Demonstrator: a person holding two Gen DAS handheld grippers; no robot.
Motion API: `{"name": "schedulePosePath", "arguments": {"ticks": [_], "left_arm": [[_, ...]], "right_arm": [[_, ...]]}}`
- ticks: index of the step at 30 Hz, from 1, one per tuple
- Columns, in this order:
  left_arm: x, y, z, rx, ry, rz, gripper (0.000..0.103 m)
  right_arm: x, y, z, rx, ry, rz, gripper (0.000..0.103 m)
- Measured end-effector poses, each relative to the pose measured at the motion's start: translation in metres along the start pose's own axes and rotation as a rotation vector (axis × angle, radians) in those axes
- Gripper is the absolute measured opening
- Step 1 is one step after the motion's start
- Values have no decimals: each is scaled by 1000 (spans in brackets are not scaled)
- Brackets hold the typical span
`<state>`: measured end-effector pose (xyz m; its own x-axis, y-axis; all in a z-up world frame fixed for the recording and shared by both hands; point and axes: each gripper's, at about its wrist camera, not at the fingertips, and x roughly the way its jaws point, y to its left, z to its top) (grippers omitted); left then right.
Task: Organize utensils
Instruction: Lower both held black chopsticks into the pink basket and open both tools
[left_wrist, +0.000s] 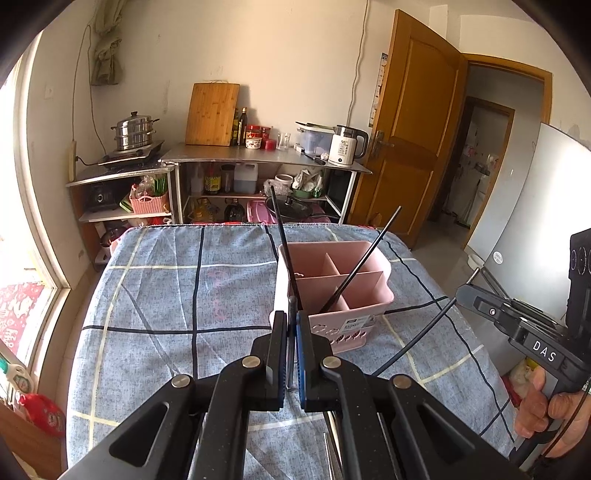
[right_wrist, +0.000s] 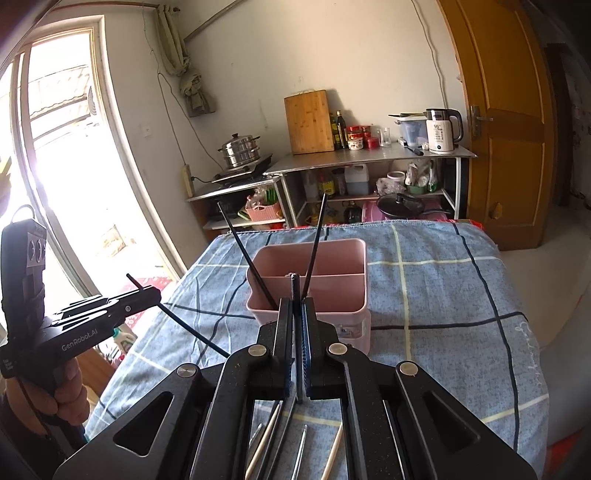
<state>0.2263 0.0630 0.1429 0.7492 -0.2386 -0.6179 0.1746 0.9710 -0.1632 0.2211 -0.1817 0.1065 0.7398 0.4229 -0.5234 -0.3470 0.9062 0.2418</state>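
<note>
Left tongs (left_wrist: 291, 325) and right tongs (right_wrist: 297, 306) each clamp a thin black chopstick (left_wrist: 291, 314) above the cloth-covered worktop (left_wrist: 166, 295); pink rectangular bin (left_wrist: 369, 295) stands mid-worktop, margins open.

Past my plaid cloth (left_wrist: 155, 332) I see a cutting board (left_wrist: 211, 113), steamer pot (left_wrist: 133, 130), white kettle (left_wrist: 345, 146) and wooden door (left_wrist: 413, 122).
</note>
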Motion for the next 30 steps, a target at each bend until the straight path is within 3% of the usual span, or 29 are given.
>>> {"name": "schedulePosePath", "arguments": {"ticks": [15, 30], "left_arm": [[-29, -11, 17, -19, -17, -72, 4], [-52, -35, 100, 8, -133, -84, 4]], "right_arm": [[-30, -5, 17, 2, -52, 15, 4], [-53, 5, 76, -12, -187, 30, 4]]}}
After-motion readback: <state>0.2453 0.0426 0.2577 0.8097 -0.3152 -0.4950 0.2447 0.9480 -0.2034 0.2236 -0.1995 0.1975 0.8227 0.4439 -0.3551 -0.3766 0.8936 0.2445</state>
